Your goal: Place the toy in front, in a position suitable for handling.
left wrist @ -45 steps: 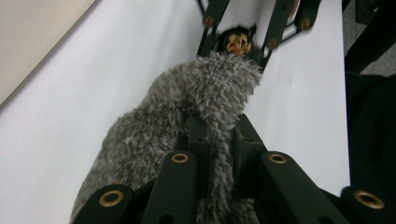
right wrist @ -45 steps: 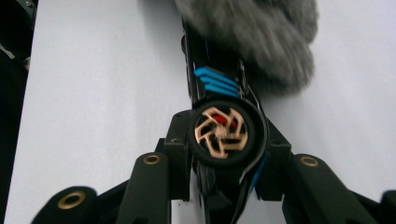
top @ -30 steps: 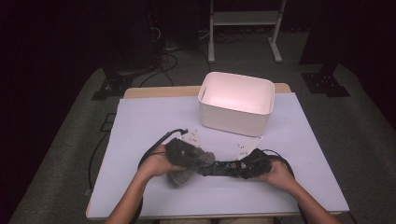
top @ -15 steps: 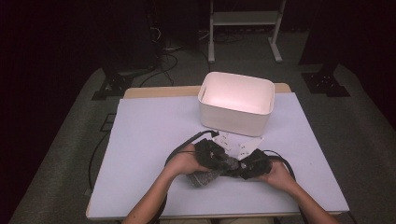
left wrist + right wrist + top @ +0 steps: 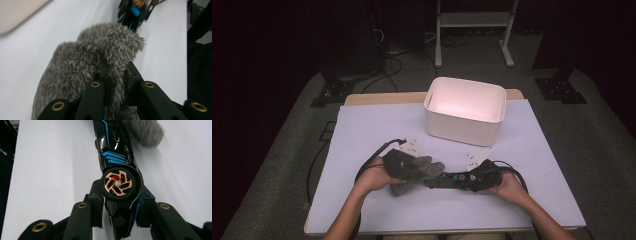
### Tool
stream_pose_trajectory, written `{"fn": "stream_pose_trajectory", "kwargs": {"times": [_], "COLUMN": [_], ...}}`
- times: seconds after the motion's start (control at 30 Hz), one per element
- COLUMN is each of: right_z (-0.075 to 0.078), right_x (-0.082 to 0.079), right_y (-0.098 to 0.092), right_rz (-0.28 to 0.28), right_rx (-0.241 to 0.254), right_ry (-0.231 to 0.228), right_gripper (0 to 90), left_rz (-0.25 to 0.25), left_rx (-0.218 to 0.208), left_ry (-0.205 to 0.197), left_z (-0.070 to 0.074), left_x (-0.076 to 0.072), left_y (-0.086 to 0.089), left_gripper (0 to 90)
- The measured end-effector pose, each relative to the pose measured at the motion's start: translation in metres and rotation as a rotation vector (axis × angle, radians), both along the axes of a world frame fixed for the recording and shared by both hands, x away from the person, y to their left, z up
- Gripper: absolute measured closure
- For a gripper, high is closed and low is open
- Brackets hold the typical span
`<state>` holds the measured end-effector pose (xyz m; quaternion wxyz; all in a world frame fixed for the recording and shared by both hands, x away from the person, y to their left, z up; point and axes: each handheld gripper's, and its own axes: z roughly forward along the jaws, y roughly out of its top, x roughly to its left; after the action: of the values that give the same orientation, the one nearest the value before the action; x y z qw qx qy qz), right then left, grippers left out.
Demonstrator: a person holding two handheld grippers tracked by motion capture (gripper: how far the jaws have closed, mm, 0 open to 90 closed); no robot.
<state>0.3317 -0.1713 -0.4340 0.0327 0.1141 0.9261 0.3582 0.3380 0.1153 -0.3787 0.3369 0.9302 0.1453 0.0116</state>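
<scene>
While the toy car [image 5: 117, 170] is held on its side by the right gripper [image 5: 120, 205], jaws clamped across the body at one wheel, the grey fuzzy cloth [image 5: 87, 72] is pinched in the left gripper [image 5: 116, 75], jaws nearly together on a fold of the pile. In the high view both sit near the front middle of the white table cover [image 5: 362, 130], cloth [image 5: 412, 167] at the left, car [image 5: 457, 179] stretched level between the two hands, with the cloth's tip touching the car's far end. The white bin [image 5: 464, 110] stands well apart toward the back, nothing visible inside. Step in hand, as judged: wiping the car down with the cloth, car steadied by the right hand. Next move is judged to call for the cloth to be dragged along the bodywork toward the clamped wheel, with the right grip kept firm so the car is not twisted out, and cloth pile kept clear of the copper-coloured spoked wheel [image 5: 117, 184]. Blue stripe graphics are seen on the black body; no brand, label or readable writing can be made out on car, cloth or bin.
</scene>
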Motion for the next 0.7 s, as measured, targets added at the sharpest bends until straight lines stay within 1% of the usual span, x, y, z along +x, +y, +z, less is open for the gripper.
{"fn": "stream_pose_trajectory", "kwargs": {"times": [0.07, 0.1, 0.13, 0.17, 0.23, 0.27, 0.33, 0.37, 0.47, 0.53, 0.6, 0.63, 0.7], "right_z": [0.001, 0.001, 0.002, 0.003, 0.006, 0.007, 0.011, 0.012, 0.016, 0.019, 0.022, 0.022, 0.021], "right_x": [0.001, 0.002, 0.002, 0.003, 0.004, 0.004, 0.005, 0.006, 0.007, 0.008, 0.008, 0.008, 0.009], "right_y": [0.001, 0.002, 0.003, 0.005, 0.011, 0.015, 0.021, 0.021, 0.022, 0.025, 0.032, 0.036, 0.043], "right_rz": [0.003, 0.005, 0.007, 0.009, 0.012, 0.022, 0.027, 0.028, 0.027, 0.032, 0.043, 0.054, 0.063], "right_rx": [-0.004, -0.007, -0.002, -0.002, -0.021, -0.039, -0.084, -0.090, -0.091, -0.095, -0.117, -0.138, -0.164], "right_ry": [0.007, 0.013, 0.014, 0.007, 0.011, -0.007, -0.012, -0.008, -0.027, -0.025, -0.028, -0.031, -0.028], "right_gripper": [62.5, 60.9, 57.4, 56.0, 53.9, 51.9, 51.6, 51.5, 49.9, 49.5, 48.8, 47.9, 47.2], "left_rz": [0.014, 0.012, 0.009, 0.009, 0.009, 0.013, 0.019, 0.017, 0.010, 0.009, 0.001, 0.001, -0.016], "left_rx": [-0.016, -0.019, -0.021, -0.025, -0.033, -0.042, -0.047, -0.051, -0.064, -0.070, -0.077, -0.083, -0.095], "left_ry": [0.016, 0.023, 0.026, 0.026, 0.027, 0.031, 0.035, 0.037, 0.041, 0.043, 0.048, 0.048, 0.054], "left_z": [-0.005, -0.007, -0.010, -0.011, -0.012, -0.013, -0.013, -0.013, -0.014, -0.015, -0.016, -0.016, -0.017], "left_x": [0.000, 0.001, 0.001, 0.002, 0.004, 0.005, 0.006, 0.006, 0.006, 0.006, 0.005, 0.004, 0.004], "left_y": [0.005, 0.005, 0.003, 0.001, -0.002, -0.002, -0.003, -0.003, -0.006, -0.008, -0.011, -0.013, -0.015], "left_gripper": [80.3, 80.3, 80.3, 80.1, 80.0, 80.0, 80.0, 80.0, 80.0, 80.0, 80.0, 80.0, 80.0]}}
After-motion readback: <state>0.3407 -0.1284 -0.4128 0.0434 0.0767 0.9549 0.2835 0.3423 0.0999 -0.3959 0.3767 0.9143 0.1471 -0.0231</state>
